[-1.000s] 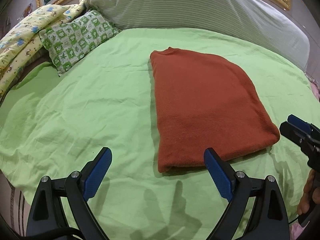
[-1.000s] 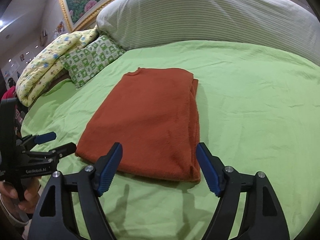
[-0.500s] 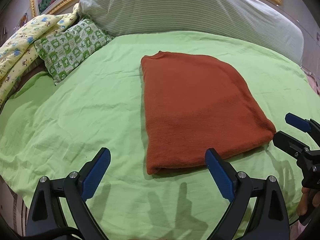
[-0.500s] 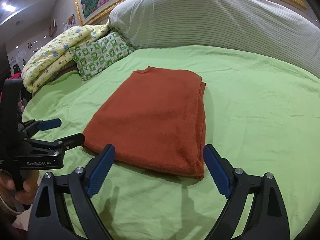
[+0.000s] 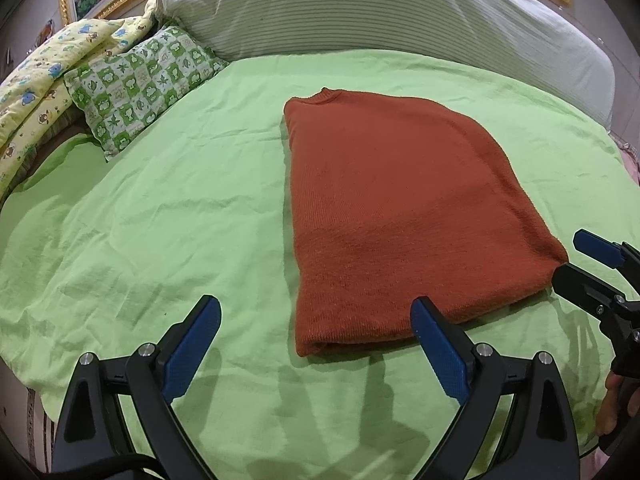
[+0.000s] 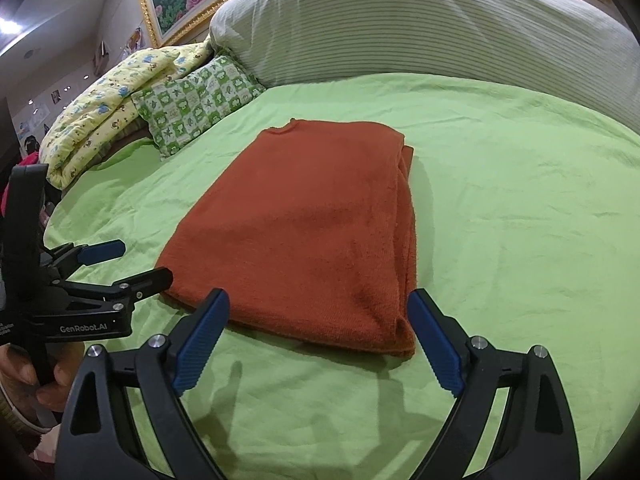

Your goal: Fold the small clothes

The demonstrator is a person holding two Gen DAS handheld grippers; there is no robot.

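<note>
Both grippers hang empty over the near edge of the bed, jaws spread wide: the left gripper [image 5: 314, 330] just short of the sweater's near left corner, the right gripper [image 6: 318, 326] just short of its near right corner; over the past second both have edged a little closer to the cloth, neither yet touching it; the rust-red sweater [image 5: 396, 212] lies flat on the green sheet [image 5: 160, 216], apparently folded lengthwise, layered edges stacked along its right side and collar pointing away; the approach suggests a crosswise fold comes next, near hem carried toward the collar; beyond lie a green checked pillow [image 5: 140, 84], a yellow printed quilt [image 6: 116, 100] and a striped bolster [image 6: 420, 20] along the head of the bed.
</note>
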